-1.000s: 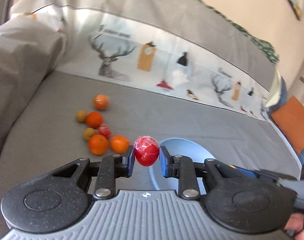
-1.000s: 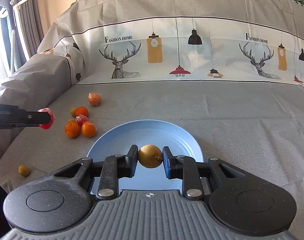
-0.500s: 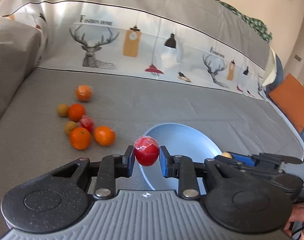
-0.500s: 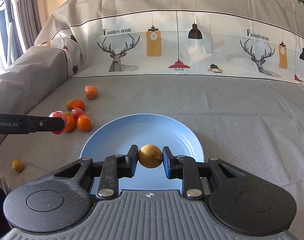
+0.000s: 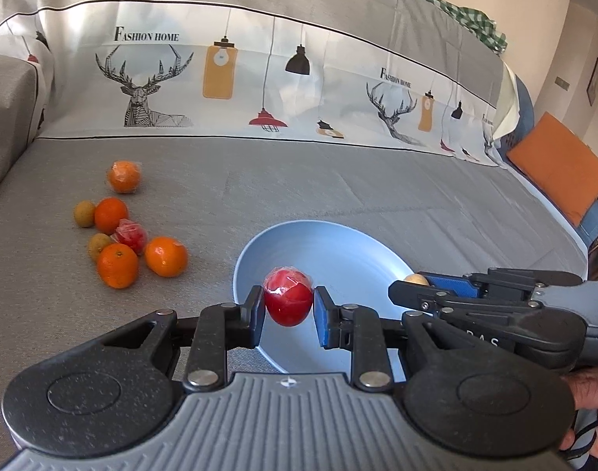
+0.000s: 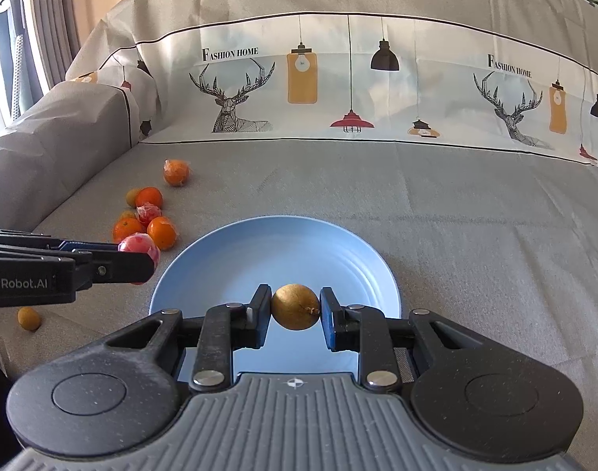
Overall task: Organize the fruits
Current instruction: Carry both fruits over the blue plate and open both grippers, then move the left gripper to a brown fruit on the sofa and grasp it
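Observation:
My left gripper [image 5: 288, 316] is shut on a red plastic-wrapped fruit [image 5: 288, 296], held just above the left rim of the light blue plate [image 5: 330, 247]. In the right wrist view that left gripper [image 6: 141, 261] comes in from the left with the red fruit [image 6: 139, 245] at its tip. My right gripper [image 6: 295, 314] is shut on a small round brown fruit [image 6: 295, 306] over the near part of the blue plate [image 6: 228, 259]. The plate's inside shows bare. Several oranges [image 5: 165, 256], small brown fruits [image 5: 85, 214] and another wrapped red fruit [image 5: 130, 235] lie in a cluster on the grey sofa seat left of the plate.
A printed sofa backrest [image 5: 259, 90] runs behind, a grey armrest [image 6: 55, 133] stands at the left and an orange cushion [image 5: 558, 172] at the far right. One brown fruit [image 6: 28, 318] lies alone near the seat's front left edge. A person's hand [image 5: 589, 412] holds the right gripper.
My left gripper has carried the red fruit rightward and down, from beside the fruit cluster to the plate's left rim, rolling level. The right gripper keeps the brown fruit still over the plate.

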The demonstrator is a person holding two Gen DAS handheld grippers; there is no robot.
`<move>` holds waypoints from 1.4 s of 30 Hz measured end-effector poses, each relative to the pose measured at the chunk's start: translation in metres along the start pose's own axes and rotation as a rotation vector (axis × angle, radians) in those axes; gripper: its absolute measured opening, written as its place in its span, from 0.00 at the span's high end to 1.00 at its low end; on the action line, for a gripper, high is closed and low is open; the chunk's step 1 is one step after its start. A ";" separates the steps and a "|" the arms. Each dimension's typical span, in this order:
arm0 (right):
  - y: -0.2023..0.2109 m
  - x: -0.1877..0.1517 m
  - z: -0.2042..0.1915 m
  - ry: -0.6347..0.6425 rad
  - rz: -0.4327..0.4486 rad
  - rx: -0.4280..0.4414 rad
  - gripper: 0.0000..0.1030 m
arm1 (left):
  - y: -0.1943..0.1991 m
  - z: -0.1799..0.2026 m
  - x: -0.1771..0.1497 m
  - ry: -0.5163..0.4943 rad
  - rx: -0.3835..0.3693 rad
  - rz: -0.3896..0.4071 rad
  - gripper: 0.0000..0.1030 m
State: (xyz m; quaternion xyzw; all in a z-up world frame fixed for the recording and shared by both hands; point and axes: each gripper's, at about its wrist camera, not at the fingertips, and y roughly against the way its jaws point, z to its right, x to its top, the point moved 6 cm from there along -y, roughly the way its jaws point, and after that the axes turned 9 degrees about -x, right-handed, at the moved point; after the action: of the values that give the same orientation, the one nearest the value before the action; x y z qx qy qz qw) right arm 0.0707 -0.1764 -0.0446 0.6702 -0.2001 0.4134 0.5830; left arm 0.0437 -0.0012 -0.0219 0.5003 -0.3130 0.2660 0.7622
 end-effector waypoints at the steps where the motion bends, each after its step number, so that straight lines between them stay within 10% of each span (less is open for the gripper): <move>1: 0.000 0.000 0.000 0.001 0.000 0.000 0.73 | -0.001 0.001 0.000 -0.006 0.000 -0.002 0.72; 42: -0.001 -0.002 0.000 0.029 -0.007 -0.041 0.52 | -0.002 0.006 -0.004 -0.022 -0.032 -0.011 0.69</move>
State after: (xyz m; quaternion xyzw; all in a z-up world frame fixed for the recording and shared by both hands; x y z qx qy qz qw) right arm 0.0701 -0.1763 -0.0463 0.6526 -0.1979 0.4171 0.6009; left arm 0.0415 -0.0074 -0.0239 0.4927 -0.3226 0.2515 0.7681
